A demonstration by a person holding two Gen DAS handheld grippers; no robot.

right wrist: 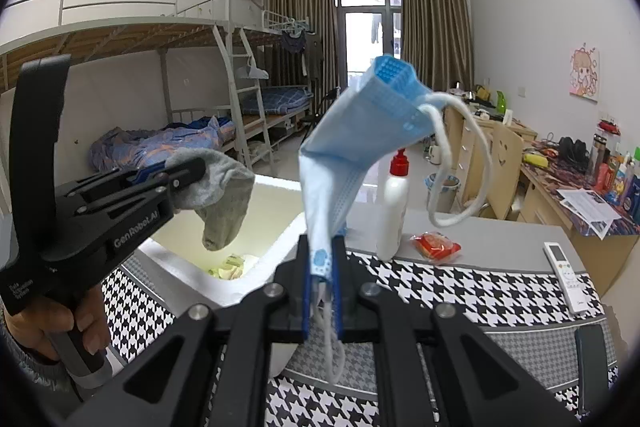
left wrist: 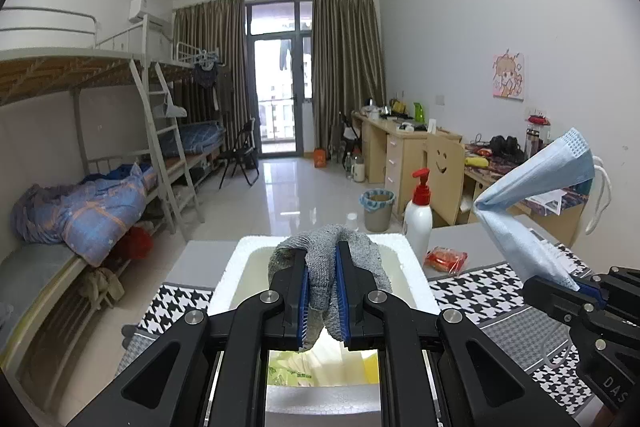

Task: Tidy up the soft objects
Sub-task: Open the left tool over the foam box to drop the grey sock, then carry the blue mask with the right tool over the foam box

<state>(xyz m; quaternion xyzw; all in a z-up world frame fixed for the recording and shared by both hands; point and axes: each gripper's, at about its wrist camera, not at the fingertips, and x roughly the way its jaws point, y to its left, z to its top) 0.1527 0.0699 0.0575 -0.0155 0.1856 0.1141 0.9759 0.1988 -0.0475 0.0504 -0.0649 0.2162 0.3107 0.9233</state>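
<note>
My left gripper (left wrist: 322, 255) is shut on a grey knitted sock (left wrist: 362, 261), which drapes over both fingers and hangs above the white foam box (left wrist: 396, 247). From the right wrist view the same sock (right wrist: 224, 195) dangles over the box (right wrist: 264, 267) from the left gripper (right wrist: 192, 165). My right gripper (right wrist: 322, 247) is shut on a light blue face mask (right wrist: 340, 163), held up in the air with its white ear loops (right wrist: 464, 167) hanging. The mask (left wrist: 532, 195) shows at the right of the left wrist view, above the right gripper (left wrist: 584, 287).
The box sits on a black-and-white houndstooth cloth (right wrist: 460, 287) over a grey table. A white pump bottle (right wrist: 394, 207), a red snack packet (right wrist: 436, 245) and a white remote (right wrist: 564, 267) lie on it. Yellowish packets (right wrist: 228, 267) lie inside the box. Bunk beds (left wrist: 100, 187) stand left.
</note>
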